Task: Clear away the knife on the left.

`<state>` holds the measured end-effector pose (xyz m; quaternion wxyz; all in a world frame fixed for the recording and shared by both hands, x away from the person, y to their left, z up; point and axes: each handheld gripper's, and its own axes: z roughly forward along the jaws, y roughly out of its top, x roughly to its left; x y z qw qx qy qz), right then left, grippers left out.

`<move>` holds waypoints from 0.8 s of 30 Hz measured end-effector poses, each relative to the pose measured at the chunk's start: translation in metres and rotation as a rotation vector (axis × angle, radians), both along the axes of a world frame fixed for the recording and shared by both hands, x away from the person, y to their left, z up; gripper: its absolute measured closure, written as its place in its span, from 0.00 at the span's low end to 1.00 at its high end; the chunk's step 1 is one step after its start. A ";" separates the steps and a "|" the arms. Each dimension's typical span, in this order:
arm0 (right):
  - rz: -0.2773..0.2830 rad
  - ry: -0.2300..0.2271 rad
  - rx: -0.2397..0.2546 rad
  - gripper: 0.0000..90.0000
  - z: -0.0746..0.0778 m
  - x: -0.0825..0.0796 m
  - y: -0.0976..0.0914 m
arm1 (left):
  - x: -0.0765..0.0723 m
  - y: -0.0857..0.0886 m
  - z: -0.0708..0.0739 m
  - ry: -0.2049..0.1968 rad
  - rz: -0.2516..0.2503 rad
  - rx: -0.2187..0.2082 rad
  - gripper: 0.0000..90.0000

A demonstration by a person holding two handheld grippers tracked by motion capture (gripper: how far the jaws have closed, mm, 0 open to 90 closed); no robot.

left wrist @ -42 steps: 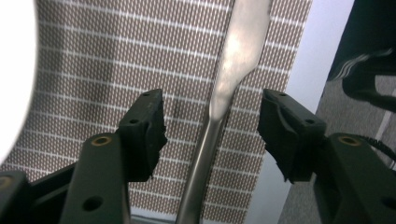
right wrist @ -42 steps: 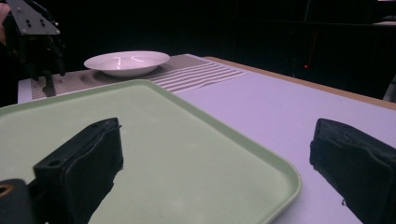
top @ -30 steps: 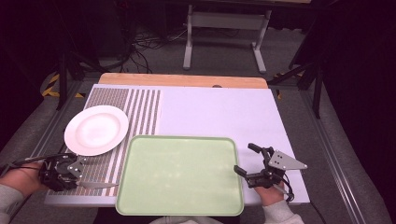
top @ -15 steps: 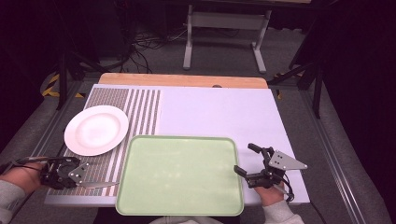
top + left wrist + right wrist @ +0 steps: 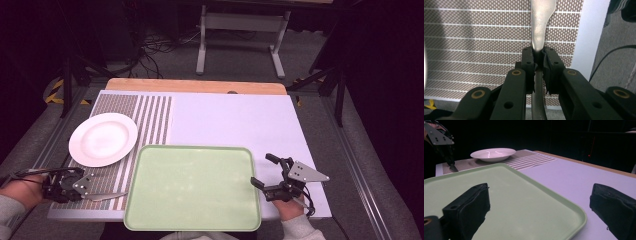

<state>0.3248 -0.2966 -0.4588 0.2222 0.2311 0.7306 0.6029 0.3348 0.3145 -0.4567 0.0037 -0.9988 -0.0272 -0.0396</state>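
Observation:
My left gripper [image 5: 84, 187] [image 5: 539, 57] sits low over the striped brown placemat [image 5: 150, 120] at the table's near left. It is shut on the handle of a silver table knife [image 5: 109, 196] [image 5: 539, 27]. The knife lies flat and points toward the pale green tray [image 5: 192, 187] [image 5: 529, 187]. My right gripper [image 5: 264, 171] [image 5: 541, 205] stands open at the tray's right edge, one jaw over the tray and the other over the white table cover [image 5: 579, 172]. A white plate [image 5: 102, 139] [image 5: 493, 153] rests on the placemat behind the left gripper.
The tray has nothing in it and takes up the near middle of the table. A wooden strip [image 5: 195, 86] runs along the far edge. Beyond it are a metal stand [image 5: 242, 30] and floor cables. Bare white cover [image 5: 240, 122] lies behind the tray.
The left gripper has shifted very slightly toward the near edge with the knife in it. The right gripper has stayed put.

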 end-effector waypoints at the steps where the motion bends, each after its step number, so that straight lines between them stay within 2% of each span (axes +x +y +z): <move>1: 0.000 0.000 0.001 0.03 0.000 0.000 0.000 | 0.000 0.000 0.001 -0.005 0.010 -0.003 0.89; 3: 0.000 -0.001 0.000 0.03 0.000 0.000 0.000 | 0.000 0.000 0.003 -0.006 0.014 -0.002 0.89; 7: -0.001 0.000 0.001 0.03 0.000 0.000 0.000 | 0.000 -0.001 0.013 -0.023 0.067 -0.021 0.89; 10: -0.001 -0.001 0.003 0.03 0.000 0.000 -0.001 | 0.000 -0.003 0.021 -0.032 0.114 -0.054 0.89; 12: -0.001 -0.002 0.003 0.03 0.000 0.000 -0.001 | 0.001 -0.005 0.027 -0.024 0.163 -0.078 0.89; 18: -0.003 -0.003 0.004 0.03 0.001 0.000 -0.001 | 0.000 -0.007 0.044 -0.036 0.228 -0.141 0.89; 21: -0.003 -0.005 0.006 0.03 0.001 0.000 -0.002 | 0.000 -0.009 0.052 -0.029 0.293 -0.192 0.89; 24: -0.004 -0.006 0.006 0.03 0.001 -0.001 -0.002 | 0.001 -0.012 0.060 -0.039 0.336 -0.225 0.89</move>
